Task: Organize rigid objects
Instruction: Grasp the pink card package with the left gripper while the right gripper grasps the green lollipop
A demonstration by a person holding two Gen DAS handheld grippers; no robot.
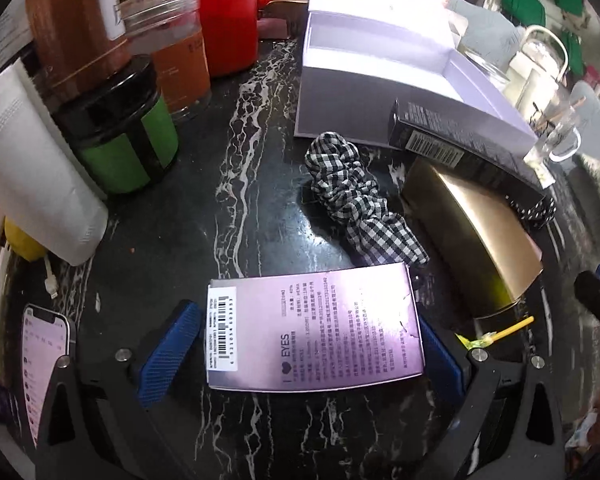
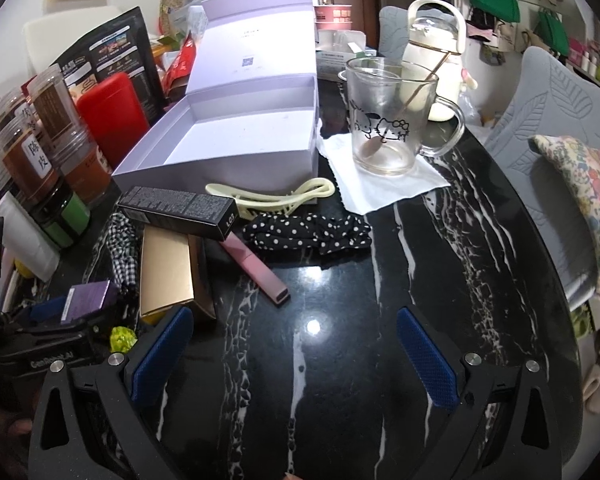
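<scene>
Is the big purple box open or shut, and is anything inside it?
Open and empty. The purple box has its lid flipped up behind it, and only its bare pale floor shows inside.

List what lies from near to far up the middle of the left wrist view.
Left hand-held gripper, purple box between its pads, checked scrunchie, open white box.

glossy marble table (image 2: 340, 280), cloth scrunchie (image 1: 352, 200) (gingham)
</scene>
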